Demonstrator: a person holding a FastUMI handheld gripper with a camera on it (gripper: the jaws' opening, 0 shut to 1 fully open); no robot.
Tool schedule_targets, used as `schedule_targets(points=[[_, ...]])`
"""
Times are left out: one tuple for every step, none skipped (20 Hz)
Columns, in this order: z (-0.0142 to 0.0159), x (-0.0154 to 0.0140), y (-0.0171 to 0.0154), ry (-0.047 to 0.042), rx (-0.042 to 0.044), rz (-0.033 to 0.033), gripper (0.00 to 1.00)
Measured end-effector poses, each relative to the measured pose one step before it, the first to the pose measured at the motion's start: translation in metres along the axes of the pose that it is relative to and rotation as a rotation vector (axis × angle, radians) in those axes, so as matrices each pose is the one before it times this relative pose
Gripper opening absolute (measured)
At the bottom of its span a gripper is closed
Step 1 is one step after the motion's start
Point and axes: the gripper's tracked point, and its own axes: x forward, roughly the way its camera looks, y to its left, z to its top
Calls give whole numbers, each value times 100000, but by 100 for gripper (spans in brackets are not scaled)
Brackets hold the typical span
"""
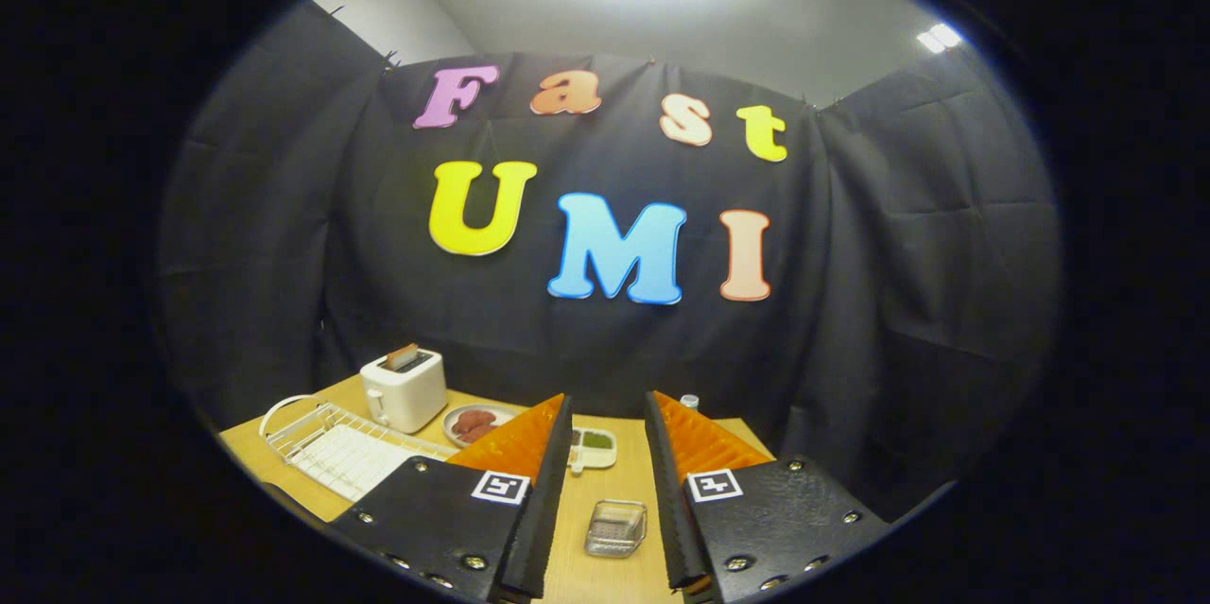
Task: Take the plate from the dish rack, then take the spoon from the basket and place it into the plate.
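A pale wooden table (pixel 605 500) stands in a booth hung with creased black cloth, under a plain grey wall and a bright ceiling light. The gripper (pixel 610 415) is held above the table, its two ridged fingers parted with a clear gap and gripping nothing. Between them, down on the wood, sits a small clear squarish basket (pixel 615 526); whether a spoon lies in it cannot be told. Just beyond the fingertips lies a small pale tray (pixel 596 446) with something green in its compartments. Left of the fingers, a white wire rack (pixel 331 448) rests flat on the table, and no plate can be made out in it. Behind it stands a boxy white toaster (pixel 405 388) with a brown slice poking up, and beside that a round dish (pixel 475 422) of reddish food.
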Motion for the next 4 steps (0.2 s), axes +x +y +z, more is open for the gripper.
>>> schedule_targets(points=[[-8, 423, -1561, -2445, -580, -3080, 52], [-444, 598, -1463, -1009, -827, -2471, 66], [-261, 292, -331, -1298, -319, -448, 80], [-332, 673, -646, -2153, 291, 767, 81]])
